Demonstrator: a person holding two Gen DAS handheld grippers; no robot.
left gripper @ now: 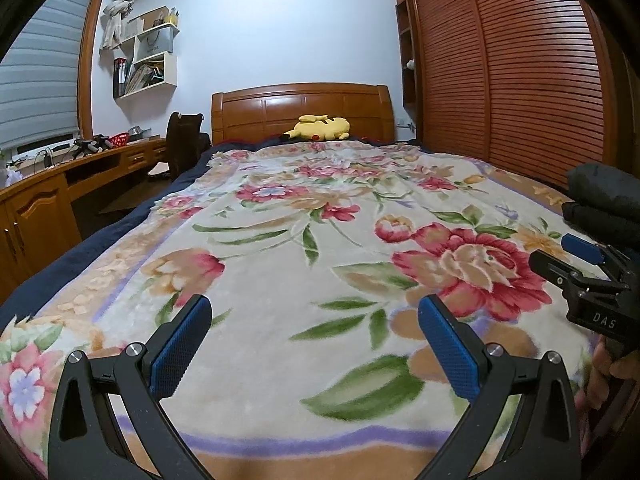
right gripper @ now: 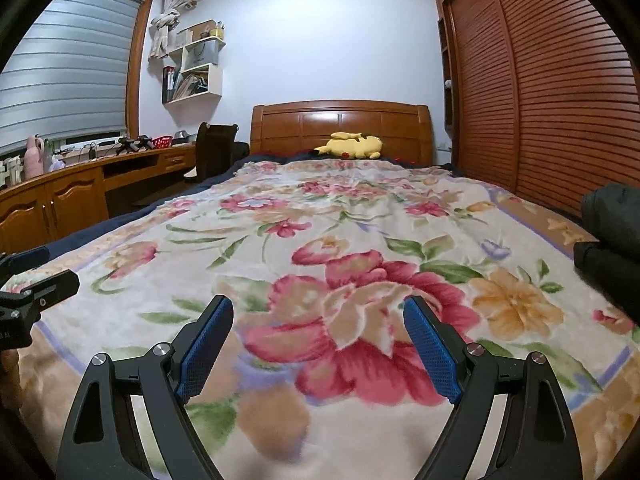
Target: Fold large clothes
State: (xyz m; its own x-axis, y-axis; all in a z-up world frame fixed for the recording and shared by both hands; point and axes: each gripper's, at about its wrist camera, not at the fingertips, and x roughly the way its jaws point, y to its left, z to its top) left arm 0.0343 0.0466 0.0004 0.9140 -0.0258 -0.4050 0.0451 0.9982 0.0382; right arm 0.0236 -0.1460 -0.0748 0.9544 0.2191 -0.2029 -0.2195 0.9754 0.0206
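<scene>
A dark garment (left gripper: 604, 196) lies bunched at the right edge of the bed, also visible at the right of the right wrist view as dark garment (right gripper: 612, 232). My left gripper (left gripper: 315, 302) hovers open over the floral blanket (left gripper: 280, 240), with nothing between its blue pads. My right gripper (right gripper: 319, 303) is open too, above a big red flower on the blanket (right gripper: 280, 220), and holds nothing. Each gripper shows in the other's view: the right gripper (left gripper: 549, 250) just left of the garment, the left gripper (right gripper: 62, 265) at the left edge. A hand (left gripper: 608, 372) holds the right one.
A yellow plush toy (left gripper: 318, 128) lies by the wooden headboard (left gripper: 300, 108). A louvred wardrobe (left gripper: 520, 80) runs along the bed's right side. A wooden desk (left gripper: 48, 196) and dark chair (left gripper: 184, 140) stand to the left, under wall shelves (left gripper: 148, 64).
</scene>
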